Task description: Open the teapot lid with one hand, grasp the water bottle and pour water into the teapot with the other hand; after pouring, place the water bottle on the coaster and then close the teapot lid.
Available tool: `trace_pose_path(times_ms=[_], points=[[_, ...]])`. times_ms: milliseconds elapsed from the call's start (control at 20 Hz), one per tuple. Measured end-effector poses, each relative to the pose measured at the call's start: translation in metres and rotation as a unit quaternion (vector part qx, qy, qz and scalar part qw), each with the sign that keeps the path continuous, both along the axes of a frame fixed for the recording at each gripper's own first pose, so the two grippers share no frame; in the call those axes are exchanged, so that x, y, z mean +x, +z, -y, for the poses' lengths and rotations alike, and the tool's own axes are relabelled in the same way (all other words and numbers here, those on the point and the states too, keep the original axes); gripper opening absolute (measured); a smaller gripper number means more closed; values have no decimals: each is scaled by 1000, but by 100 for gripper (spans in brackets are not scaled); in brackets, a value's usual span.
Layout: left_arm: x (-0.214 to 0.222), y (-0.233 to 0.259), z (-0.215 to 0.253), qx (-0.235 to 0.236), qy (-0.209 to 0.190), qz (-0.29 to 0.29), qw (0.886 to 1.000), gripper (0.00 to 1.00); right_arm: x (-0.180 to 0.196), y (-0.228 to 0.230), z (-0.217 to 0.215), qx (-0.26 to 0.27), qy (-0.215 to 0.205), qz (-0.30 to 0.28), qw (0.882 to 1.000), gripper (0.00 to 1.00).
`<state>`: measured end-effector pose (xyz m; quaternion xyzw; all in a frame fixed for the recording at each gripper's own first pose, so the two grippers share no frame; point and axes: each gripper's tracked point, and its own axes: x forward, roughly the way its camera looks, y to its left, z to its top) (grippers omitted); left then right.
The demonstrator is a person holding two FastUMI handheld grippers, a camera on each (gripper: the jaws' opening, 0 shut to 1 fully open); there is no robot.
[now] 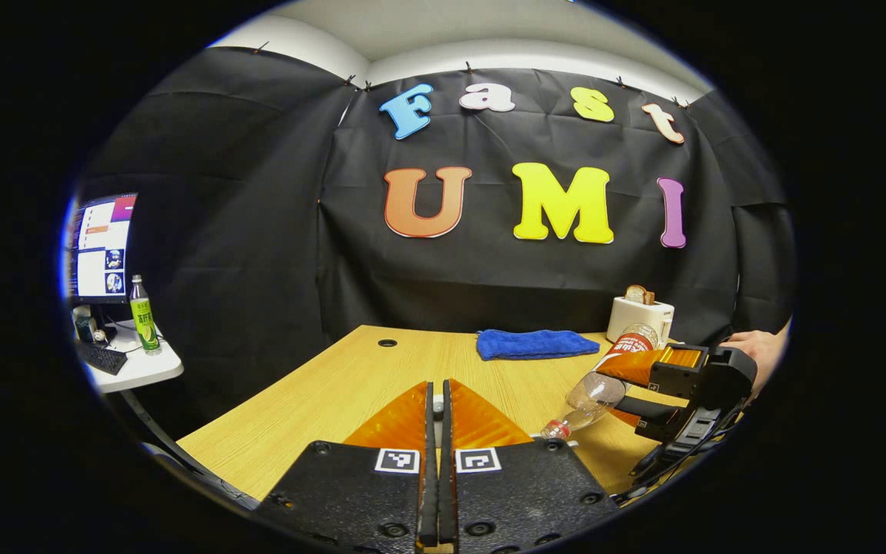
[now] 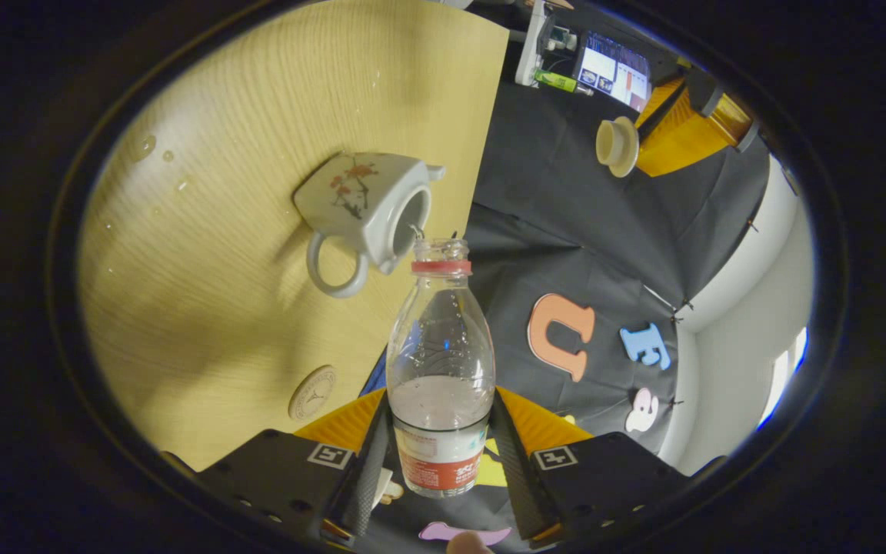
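Pouring is under way: in the right gripper view the right tongs [image 2: 440,454] are clamping the water bottle [image 2: 441,362] at its labelled lower half, both fingers pressing its sides, and tipping its open mouth toward the teapot [image 2: 362,208]. Taking the teapot as the landmark and going left to right in that view, scattered water drops [image 2: 158,158] are lying on the worktop [image 2: 204,308] to its left; the round coaster [image 2: 312,392] is sitting below it, well apart; the bottle's mouth is hanging just beside the open rim, with a thin dribble between them; far to the right the left tongs [image 2: 647,142] are holding the teapot lid [image 2: 616,146] aloft. In the left gripper view the left tongs [image 1: 438,419] are standing nearly together, with only a sliver of something showing between the tips.

The likely trouble, judging from this, is spill. The mouth is sitting at the rim's edge rather than over the opening, so a slight drift or a steeper tilt could send water onto the worktop. The lid could also slip if it is pinched only by its knob.
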<state>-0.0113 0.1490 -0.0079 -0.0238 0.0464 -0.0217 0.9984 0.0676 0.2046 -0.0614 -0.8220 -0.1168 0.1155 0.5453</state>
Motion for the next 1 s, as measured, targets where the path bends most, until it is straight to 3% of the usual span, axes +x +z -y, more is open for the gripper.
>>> trace_pose_path(times_ms=[1000], points=[[-2, 1, -4, -9, -2, -1, 1000, 3, 0, 18, -3, -52, 11, 35, 998, 70]])
